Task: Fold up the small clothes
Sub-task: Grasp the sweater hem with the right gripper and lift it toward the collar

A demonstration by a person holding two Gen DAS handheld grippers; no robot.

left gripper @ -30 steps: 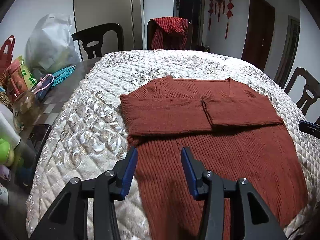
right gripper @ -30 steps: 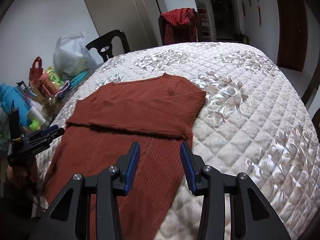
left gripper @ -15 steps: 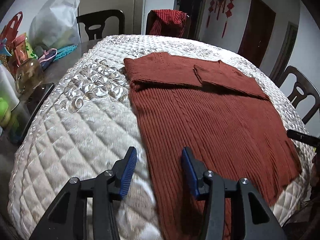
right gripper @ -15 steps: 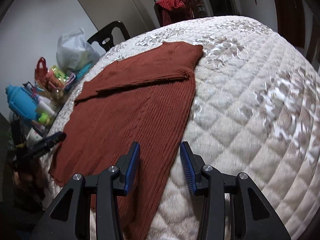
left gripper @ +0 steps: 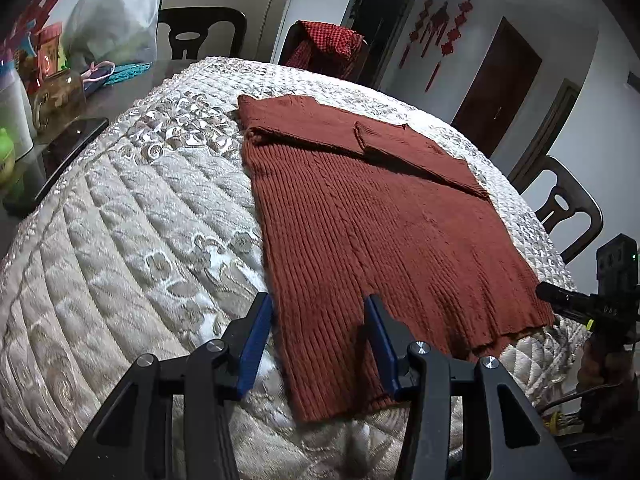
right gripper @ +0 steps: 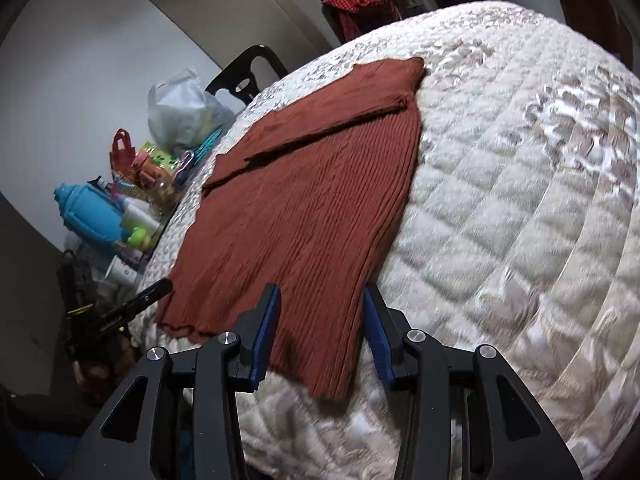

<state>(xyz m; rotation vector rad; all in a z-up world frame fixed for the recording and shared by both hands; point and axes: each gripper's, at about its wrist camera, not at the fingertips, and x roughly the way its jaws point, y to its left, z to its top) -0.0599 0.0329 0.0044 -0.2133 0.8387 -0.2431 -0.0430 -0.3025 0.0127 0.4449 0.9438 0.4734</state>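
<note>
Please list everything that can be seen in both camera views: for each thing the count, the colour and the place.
sweater: one, rust red, flat on the quilt, sleeves folded across the chest
quilt: one, cream with silver flowers, covering the table
chairs: three in view, dark, around the far and right sides
checked cloth: one, red, draped over the far chair
plastic bag: one, whitish, at the far left
blue bottle: one, among the clutter on the left side
phone: one, dark, beside the quilt's left edge
red hangings: several, on the back wall
left gripper: black, blue pads, open over the sweater's near left hem corner
right gripper: same, open over the near right hem corner
</note>
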